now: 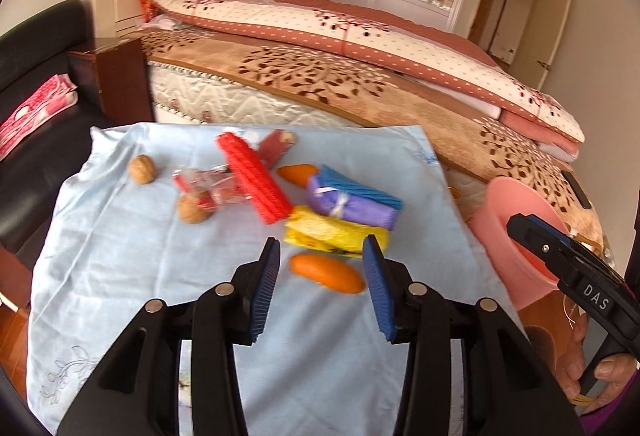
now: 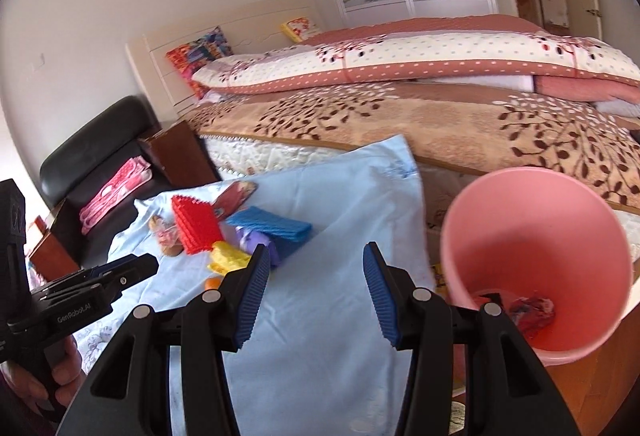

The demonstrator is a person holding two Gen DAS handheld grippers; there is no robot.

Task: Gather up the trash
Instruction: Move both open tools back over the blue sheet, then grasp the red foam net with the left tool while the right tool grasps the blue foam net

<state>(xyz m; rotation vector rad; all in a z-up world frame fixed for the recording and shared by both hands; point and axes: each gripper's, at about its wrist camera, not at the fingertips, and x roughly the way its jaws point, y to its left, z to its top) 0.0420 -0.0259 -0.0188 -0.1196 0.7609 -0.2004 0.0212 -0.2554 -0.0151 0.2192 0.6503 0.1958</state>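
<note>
Lying between the open left claw (image 1: 323, 260) fingertips, orange peel (image 1: 328, 272).

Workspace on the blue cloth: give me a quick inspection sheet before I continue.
Surface: light blue cloth, wrinkled, over a low stand beside the bed.
Job's things: orange peel nearest the left tool; yellow wrapper, clear red wrapper, two walnuts. Pink bin at the cloth's right side, some trash already inside.
Clutter: red foam net, blue and purple cloths.
Grippers: left tool open, empty; right tool open, empty.
Cables: nothing seen.
Surroundings: bed, black chair.
</note>
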